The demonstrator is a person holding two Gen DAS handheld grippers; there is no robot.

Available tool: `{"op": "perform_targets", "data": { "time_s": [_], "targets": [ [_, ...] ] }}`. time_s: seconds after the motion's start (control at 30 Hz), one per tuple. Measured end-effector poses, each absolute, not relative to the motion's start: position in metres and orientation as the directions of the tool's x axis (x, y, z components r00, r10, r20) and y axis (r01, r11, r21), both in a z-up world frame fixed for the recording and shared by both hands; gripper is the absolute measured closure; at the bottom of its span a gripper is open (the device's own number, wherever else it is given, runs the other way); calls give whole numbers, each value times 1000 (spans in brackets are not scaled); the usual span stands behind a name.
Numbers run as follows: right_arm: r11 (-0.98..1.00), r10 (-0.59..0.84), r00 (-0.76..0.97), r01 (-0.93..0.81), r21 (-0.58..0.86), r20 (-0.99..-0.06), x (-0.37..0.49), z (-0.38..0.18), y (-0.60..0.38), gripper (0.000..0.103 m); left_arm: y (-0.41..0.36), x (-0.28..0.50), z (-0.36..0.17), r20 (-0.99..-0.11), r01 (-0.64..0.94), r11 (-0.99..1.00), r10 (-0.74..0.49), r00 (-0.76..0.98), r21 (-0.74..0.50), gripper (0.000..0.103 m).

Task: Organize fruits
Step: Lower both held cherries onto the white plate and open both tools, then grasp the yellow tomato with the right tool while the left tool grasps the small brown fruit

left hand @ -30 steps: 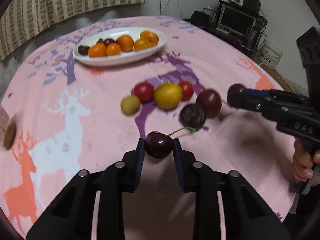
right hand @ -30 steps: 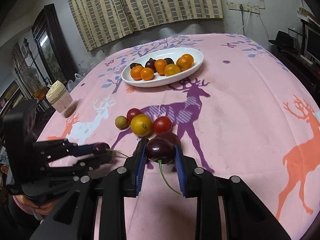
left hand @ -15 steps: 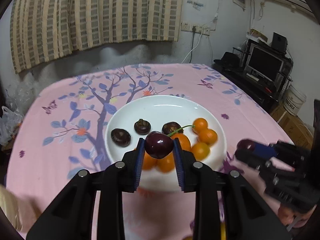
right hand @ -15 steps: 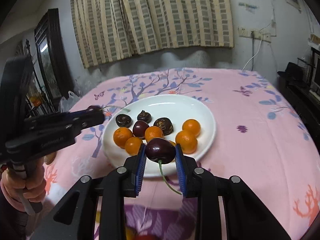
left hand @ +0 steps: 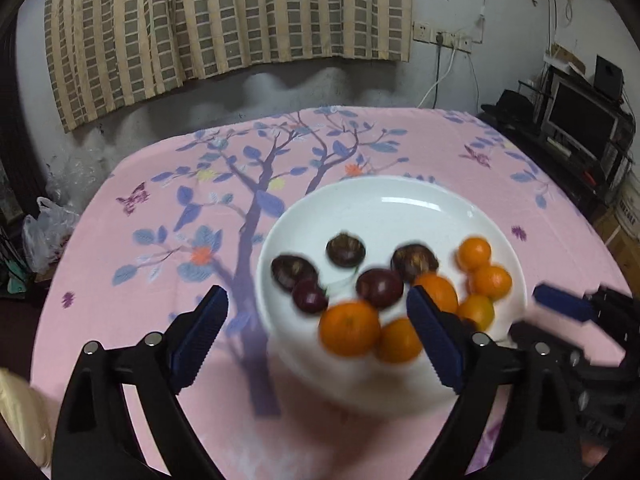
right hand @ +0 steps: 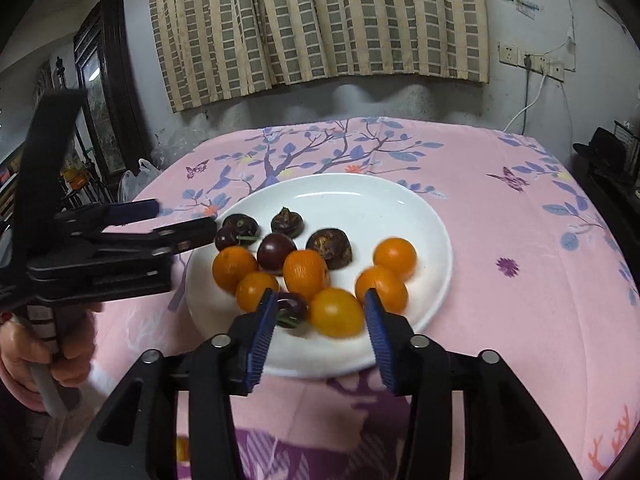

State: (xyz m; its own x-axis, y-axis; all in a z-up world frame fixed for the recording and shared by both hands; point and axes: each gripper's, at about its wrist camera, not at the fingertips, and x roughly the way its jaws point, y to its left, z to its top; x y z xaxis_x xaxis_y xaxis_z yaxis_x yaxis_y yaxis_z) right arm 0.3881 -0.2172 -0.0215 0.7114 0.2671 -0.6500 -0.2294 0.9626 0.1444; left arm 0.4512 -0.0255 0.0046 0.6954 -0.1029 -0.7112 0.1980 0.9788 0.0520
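— Where are the fruits you're sorting?

— On the round white ceramic plate (right hand: pixel 420 216): small orange citrus fruits (right hand: pixel 306 272), dark wrinkled brown ones (right hand: pixel 330 242), and two dark red cherries (right hand: pixel 227 238), one (right hand: pixel 294 306) just ahead of your right tongs.

— And your tongs?

— Your left black gripper with blue pads (left hand: pixel 316 320) stands wide open, holding nothing. Your right gripper (right hand: pixel 318 322) is also spread open and empty. The plate sits on a pink tree-patterned tablecloth (right hand: pixel 500 184).

Plate (right hand: pixel 420 216) plain white. Oranges (right hand: pixel 306 273) bright orange; cherries (right hand: pixel 276 253) dark purple-red. Surface (right hand: pixel 520 240) covered in pink cloth printed with purple tree, blue leaves, purple butterflies. Curtain (right hand: pixel 320 20) beige-and-grey check. Both grippers black with blue pads (right hand: pixel 262 336).
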Motion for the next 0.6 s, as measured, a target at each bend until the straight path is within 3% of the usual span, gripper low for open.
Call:
{"op": "perform_targets", "data": {
  "time_s": [0.1,0.27,0.6],
  "targets": [
    [954,297,689,-238,181,-661,362,-24,-226,52,-8,407,4,-718,191,981,-113,687,29,5],
    [936,344,666,-295,190,-662,316,-29,-220,49,17,349,-23,-748,145,985,-162,644,-88,5],
    [875,359,585,-483,43,-727,277,-56,-170,48,33,334,-47,-788,120,988,-149,597,-95,5]
  ]
}}
